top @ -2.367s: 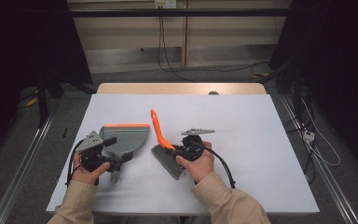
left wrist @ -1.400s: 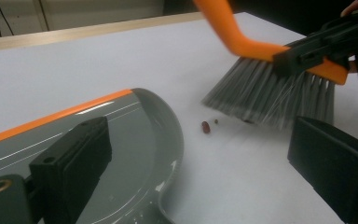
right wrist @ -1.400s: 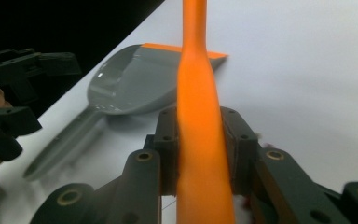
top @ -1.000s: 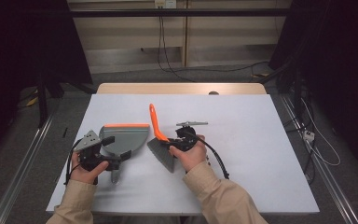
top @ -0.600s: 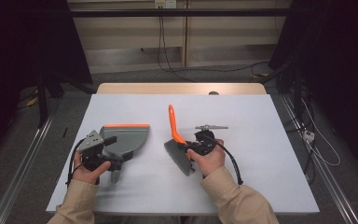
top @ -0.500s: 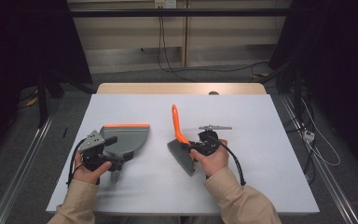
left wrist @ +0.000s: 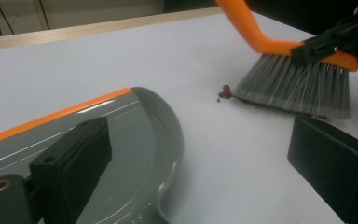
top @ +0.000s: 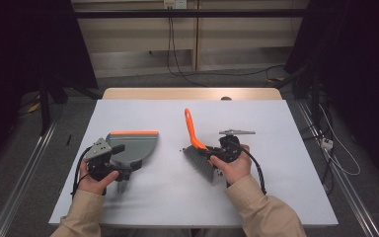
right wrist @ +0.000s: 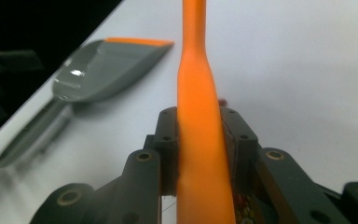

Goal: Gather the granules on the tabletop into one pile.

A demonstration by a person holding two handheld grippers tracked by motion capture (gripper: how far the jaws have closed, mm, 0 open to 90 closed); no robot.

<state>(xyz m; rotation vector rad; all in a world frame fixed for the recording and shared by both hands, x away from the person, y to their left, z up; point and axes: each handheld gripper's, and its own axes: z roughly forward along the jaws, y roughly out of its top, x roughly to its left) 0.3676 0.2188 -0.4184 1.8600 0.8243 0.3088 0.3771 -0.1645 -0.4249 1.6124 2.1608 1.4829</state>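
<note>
Debris: small dark crumbs lie on the white table, centre of the high view, touching the left tip of the bristles and well apart from the pan's mouth.
Brush: orange handle, grey bristles, right of centre in the high view; the handle rises toward the upper frame and the bristles rest on the table.
Dustpan: grey with an orange lip, left of centre in the high view; it lies flat with nothing seen inside.
Right gripper: your tongs are clamped on the brush handle, one jaw pressed to each side.
Left gripper: it sits at the dustpan's near end, lower left of the high view. In the left gripper view the jaws stand wide, one over the pan and one over bare table. You cannot tell from these pictures whether they grip the pan's handle.
Progress: judged early. The brush is in hand and at the crumbs; no crumb has reached the pan.
Remaining: sweep the crumbs leftward across the bare gap and over the orange lip.
</note>
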